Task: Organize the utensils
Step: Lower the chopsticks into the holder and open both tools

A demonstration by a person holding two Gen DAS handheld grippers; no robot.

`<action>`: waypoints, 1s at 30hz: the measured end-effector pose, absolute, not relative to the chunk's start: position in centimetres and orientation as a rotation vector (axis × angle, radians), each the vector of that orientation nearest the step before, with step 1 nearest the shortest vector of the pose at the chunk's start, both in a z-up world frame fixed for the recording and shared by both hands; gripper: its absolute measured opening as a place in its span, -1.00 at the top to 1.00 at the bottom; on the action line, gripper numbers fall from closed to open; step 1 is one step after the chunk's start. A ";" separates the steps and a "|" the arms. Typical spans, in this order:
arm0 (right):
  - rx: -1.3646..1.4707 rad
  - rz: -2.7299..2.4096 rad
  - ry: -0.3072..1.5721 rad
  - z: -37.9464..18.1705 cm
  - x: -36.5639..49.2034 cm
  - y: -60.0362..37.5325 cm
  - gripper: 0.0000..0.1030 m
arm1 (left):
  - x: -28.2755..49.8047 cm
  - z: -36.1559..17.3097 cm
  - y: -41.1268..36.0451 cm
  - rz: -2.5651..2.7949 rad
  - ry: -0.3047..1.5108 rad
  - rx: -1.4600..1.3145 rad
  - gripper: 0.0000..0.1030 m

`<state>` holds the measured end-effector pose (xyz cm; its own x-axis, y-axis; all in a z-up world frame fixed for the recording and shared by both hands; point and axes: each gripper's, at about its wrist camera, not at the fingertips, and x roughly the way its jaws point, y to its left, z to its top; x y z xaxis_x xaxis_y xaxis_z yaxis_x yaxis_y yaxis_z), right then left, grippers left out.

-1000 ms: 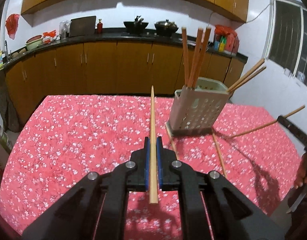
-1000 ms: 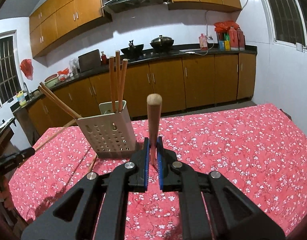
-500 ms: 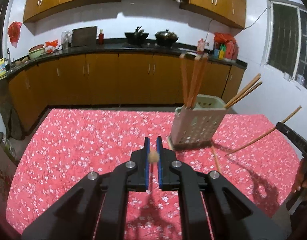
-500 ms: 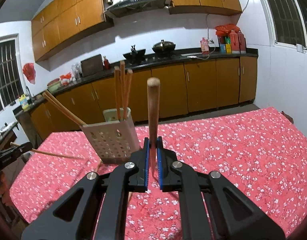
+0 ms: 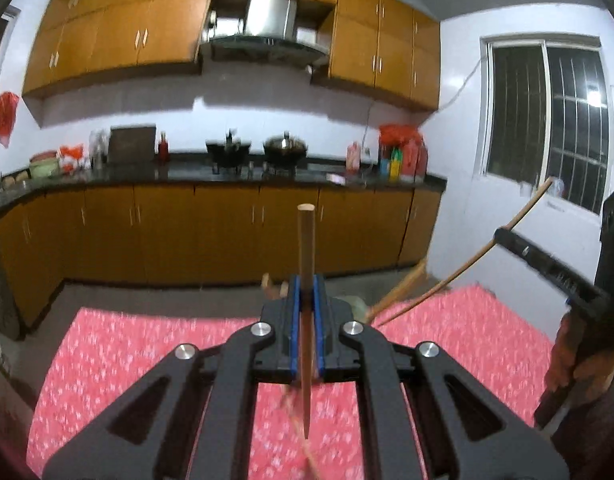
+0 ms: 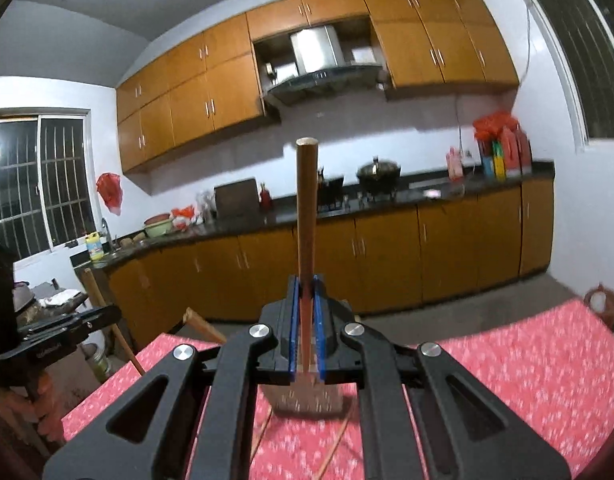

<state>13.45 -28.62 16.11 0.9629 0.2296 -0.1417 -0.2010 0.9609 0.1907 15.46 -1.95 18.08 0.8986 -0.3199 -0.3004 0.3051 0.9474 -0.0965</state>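
While both claws sit above the surface [image 5: 147, 344] with its red floral cloth, each is pinching one wooden chopstick. Left claw [image 5: 306, 312]: blue pads pressed onto a chopstick [image 5: 306, 248] standing near upright, blunt end up, thin tip hanging below the pads toward the cloth. Right claw [image 6: 306, 316]: same grip, its chopstick [image 6: 306, 208] upright with the round butt end high against the kitchen wall. Perforated utensil holder [image 6: 307, 396] sits on the cloth right behind the right claw's fingers, mostly hidden by them; only its lower face shows. From the left wrist view the holder is almost fully blocked by the claw body, a pale rim barely visible right of the pads, with the ends of stored chopsticks [image 5: 403, 288] leaning out to the right. Loose chopsticks [image 6: 335, 444] lie on the cloth near the holder base, blurred. Left wrist view also catches the right claw's body at far right with its chopstick angled up toward the window [image 5: 547, 120], and a person's hand [image 5: 579, 364] on its handle. Background: wooden cabinets [image 5: 227, 236], dark countertop with wok [image 5: 285, 148] and pot, range hood [image 6: 323, 68], red bottles [image 6: 503, 148] in the corner. Both views motion-blurred on the cloth.
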 end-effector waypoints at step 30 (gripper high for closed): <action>0.147 0.220 0.400 10.2 22.6 -26.1 0.53 | 26.0 14.7 -7.1 -0.209 0.246 -0.155 0.66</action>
